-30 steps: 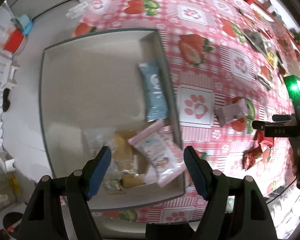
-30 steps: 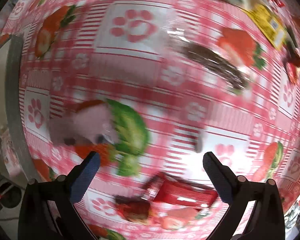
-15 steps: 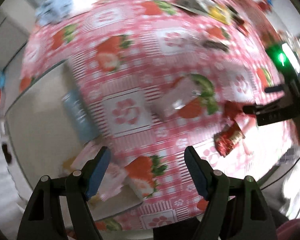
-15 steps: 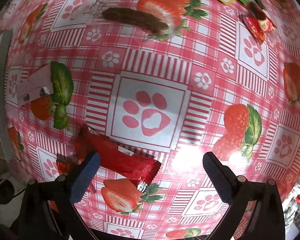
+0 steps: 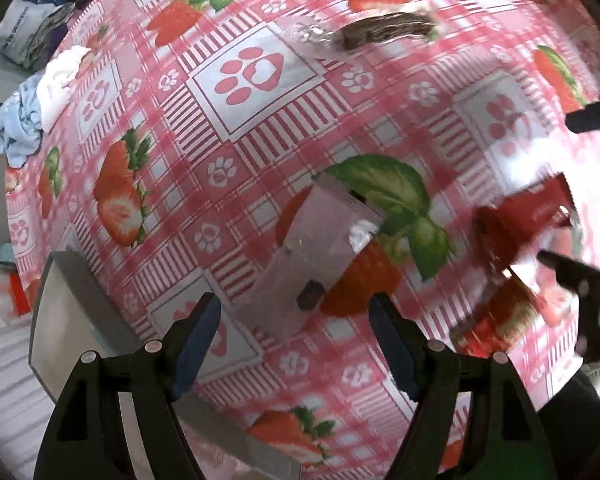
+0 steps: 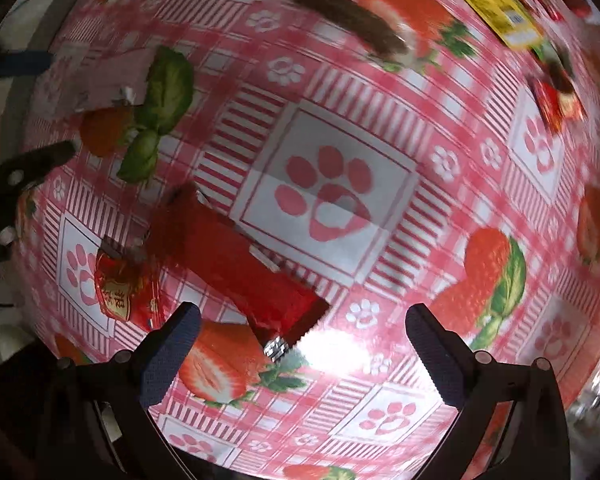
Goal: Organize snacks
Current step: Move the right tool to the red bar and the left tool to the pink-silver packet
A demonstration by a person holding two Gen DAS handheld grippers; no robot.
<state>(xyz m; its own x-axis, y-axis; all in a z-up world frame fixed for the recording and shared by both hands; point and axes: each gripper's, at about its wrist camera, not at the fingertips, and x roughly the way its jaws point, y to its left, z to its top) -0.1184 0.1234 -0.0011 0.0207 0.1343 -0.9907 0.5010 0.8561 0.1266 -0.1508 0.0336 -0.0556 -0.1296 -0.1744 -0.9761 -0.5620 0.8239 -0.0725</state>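
Beyond the right hand-held gripper [image 6: 302, 346] (wide open, empty, like the left [image 5: 294, 334]): a yellow packet [image 6: 500, 12].

Left gripper [image 5: 294, 332] and right gripper [image 6: 300, 350] both hover with jaws spread wide.

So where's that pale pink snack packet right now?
The pale pink packet lies on the strawberry tablecloth, just ahead of the open left gripper. The long red packet lies to its right, before the right gripper.

Pink-and-white checked tablecloth [image 6: 380, 128] with strawberries and paw prints, red packet [image 6: 244, 276], pale pink packet [image 5: 316, 248]
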